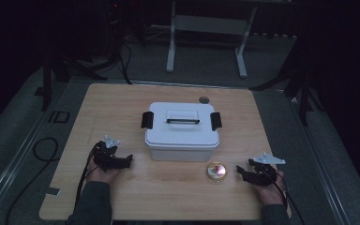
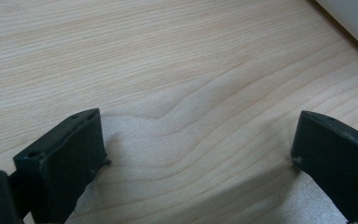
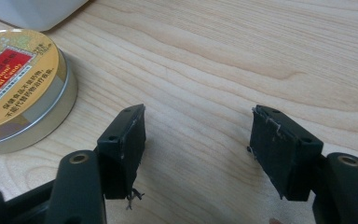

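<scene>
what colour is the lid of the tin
Gold-yellow with a red label; the tin shows best in the right gripper view.

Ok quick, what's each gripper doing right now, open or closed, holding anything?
Left gripper: open, nothing between its jaws, just bare table.
Right gripper: open, holding nothing; the round candy tin lies beside it, untouched.

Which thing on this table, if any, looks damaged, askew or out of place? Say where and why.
Little stands out. The white box sits square with its lid on, and the round tin lies flat beside it. Only the right gripper shows wear: frayed threads hang from its pads.
</scene>
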A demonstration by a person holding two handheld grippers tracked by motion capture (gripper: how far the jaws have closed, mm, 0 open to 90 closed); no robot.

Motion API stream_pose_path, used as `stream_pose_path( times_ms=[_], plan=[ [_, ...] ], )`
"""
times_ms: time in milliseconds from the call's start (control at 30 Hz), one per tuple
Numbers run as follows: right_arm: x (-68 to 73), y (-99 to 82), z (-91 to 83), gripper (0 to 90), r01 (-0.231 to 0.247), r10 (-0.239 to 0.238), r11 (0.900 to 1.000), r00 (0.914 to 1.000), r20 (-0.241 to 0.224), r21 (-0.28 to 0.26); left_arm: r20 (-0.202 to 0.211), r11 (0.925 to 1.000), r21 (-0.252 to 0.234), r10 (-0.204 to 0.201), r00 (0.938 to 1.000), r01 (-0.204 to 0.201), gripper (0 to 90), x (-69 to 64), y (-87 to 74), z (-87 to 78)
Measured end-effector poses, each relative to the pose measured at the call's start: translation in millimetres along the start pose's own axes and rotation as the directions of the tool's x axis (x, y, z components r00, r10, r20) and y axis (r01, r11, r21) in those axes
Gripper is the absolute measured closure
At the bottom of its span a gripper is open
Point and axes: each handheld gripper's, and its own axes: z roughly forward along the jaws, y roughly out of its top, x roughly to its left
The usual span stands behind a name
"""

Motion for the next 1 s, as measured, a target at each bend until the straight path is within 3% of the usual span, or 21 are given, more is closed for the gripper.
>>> stream_pose_path(
  times_ms=[433, 533, 733, 867, 1000],
  plan=[
    [0.1, 0.0, -0.2, 36.6, 0.000, 0.000, 1.0000, 1.0000, 0.001, -0.001, -0.012, 0.9999, -0.009, -0.009, 0.9999, 0.009, 7.7, 2.2, 1.8, 1.0],
    [1.1, -0.3, -1.6, 43.4, -0.013, 0.013, 0.9999, 0.9998, -0.015, -0.008, -0.012, 0.9999, -0.009, -0.010, 0.9999, 0.009, 7.7, 2.1, 1.8, 1.0],
    [13.5, 9.1, -6.5, 62.0, 0.023, -0.023, 0.9992, 0.9997, 0.002, -0.034, -0.012, 0.9999, -0.009, -0.009, 0.9999, 0.009, 7.7, 2.1, 1.8, 1.1],
    [25.8, 18.4, -10.6, 88.5, 0.060, -0.060, 0.9972, 0.9981, 0.013, -0.044, -0.012, 0.9999, -0.010, -0.010, 0.9999, 0.010, 7.8, 2.1, 1.8, 1.1],
    [36.8, 25.3, -8.5, 90.0, 0.075, -0.075, 0.9964, 0.9971, 0.011, -0.038, -0.012, 0.9999, -0.009, -0.009, 0.9999, 0.008, 7.9, 2.1, 1.8, 1.0]
  ],
)
